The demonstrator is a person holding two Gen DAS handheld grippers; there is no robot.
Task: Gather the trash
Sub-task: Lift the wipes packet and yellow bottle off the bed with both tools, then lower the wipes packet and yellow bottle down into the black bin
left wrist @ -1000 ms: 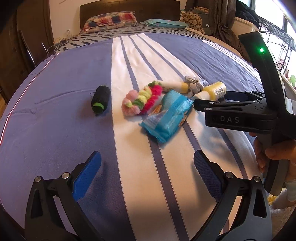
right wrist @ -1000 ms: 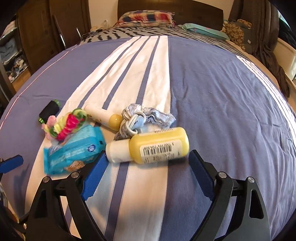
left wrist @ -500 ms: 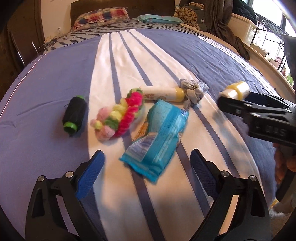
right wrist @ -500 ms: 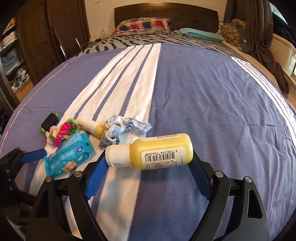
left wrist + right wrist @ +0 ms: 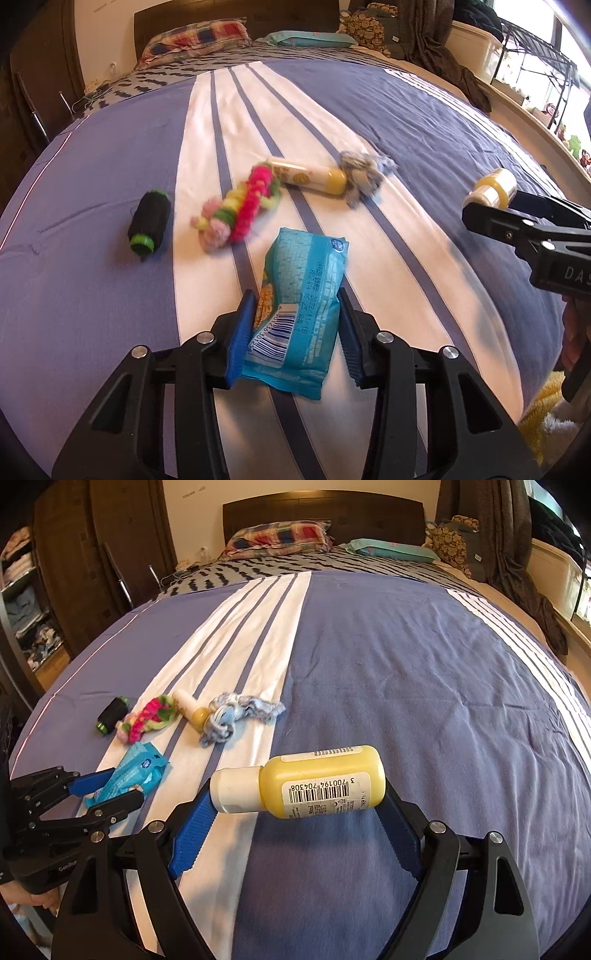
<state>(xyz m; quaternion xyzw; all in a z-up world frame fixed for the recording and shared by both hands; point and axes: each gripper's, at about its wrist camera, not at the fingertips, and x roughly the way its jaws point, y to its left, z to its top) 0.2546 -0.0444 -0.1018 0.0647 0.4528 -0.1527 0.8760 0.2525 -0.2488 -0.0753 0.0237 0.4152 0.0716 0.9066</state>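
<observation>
We see our left gripper [image 5: 295,328] just closing, pads against the blue wrapper [image 5: 299,306] on the bed [image 5: 92,258]; right gripper [image 5: 295,805] clamping the yellow bottle [image 5: 317,781] right of the wrapper

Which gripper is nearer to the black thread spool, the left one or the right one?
Left. The left gripper, around the blue snack packet, is just beside the black thread spool. The right gripper holds the yellow bottle farther off.

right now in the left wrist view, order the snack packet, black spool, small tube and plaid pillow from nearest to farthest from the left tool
1. Snack packet: between the left tool's fingers, low centre.
2. Black spool: on the blue sheet, up and left.
3. Small tube: on the white stripes, beyond the packet.
4. Plaid pillow: at the headboard, far end of the bed.
</observation>
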